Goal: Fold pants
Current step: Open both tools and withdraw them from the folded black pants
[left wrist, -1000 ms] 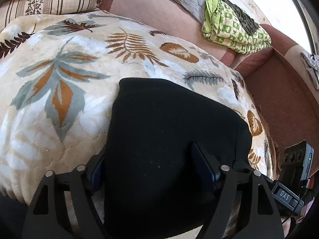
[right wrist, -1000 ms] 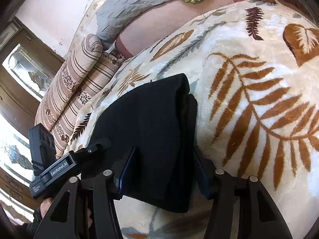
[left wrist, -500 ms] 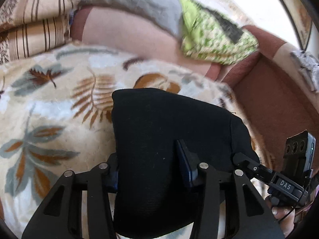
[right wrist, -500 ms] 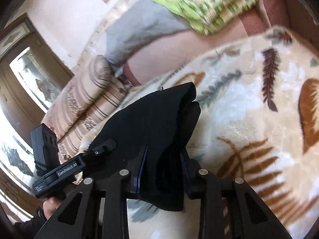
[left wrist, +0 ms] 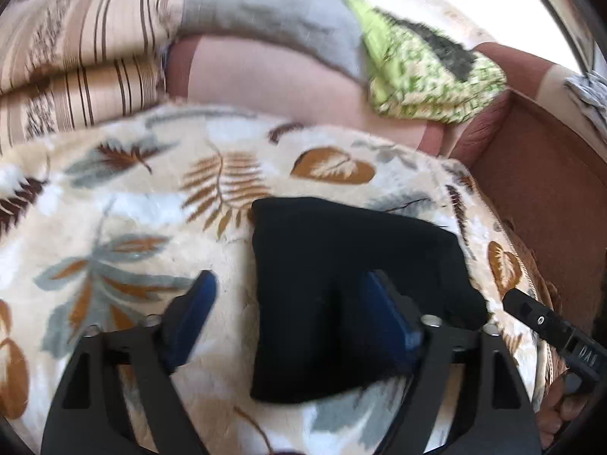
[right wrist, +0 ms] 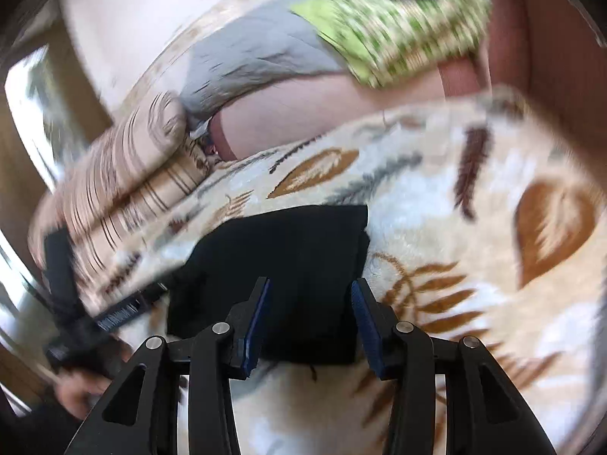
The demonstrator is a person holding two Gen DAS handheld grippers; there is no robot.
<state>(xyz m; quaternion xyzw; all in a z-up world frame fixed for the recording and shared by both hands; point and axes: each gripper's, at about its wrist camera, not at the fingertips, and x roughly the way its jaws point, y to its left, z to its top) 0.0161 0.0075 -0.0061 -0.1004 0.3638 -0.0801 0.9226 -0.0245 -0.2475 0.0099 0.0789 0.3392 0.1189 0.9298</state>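
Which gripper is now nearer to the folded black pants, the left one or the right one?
Left, but narrowly. The left gripper has one finger over the black pants, the other beside them. The right gripper hangs open above their near edge, touching nothing.

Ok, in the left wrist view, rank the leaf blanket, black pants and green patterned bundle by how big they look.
1. Leaf blanket, largest by far.
2. Black pants.
3. Green patterned bundle, smallest, though it lies farther from the camera, so its true size against the pants is unsure.
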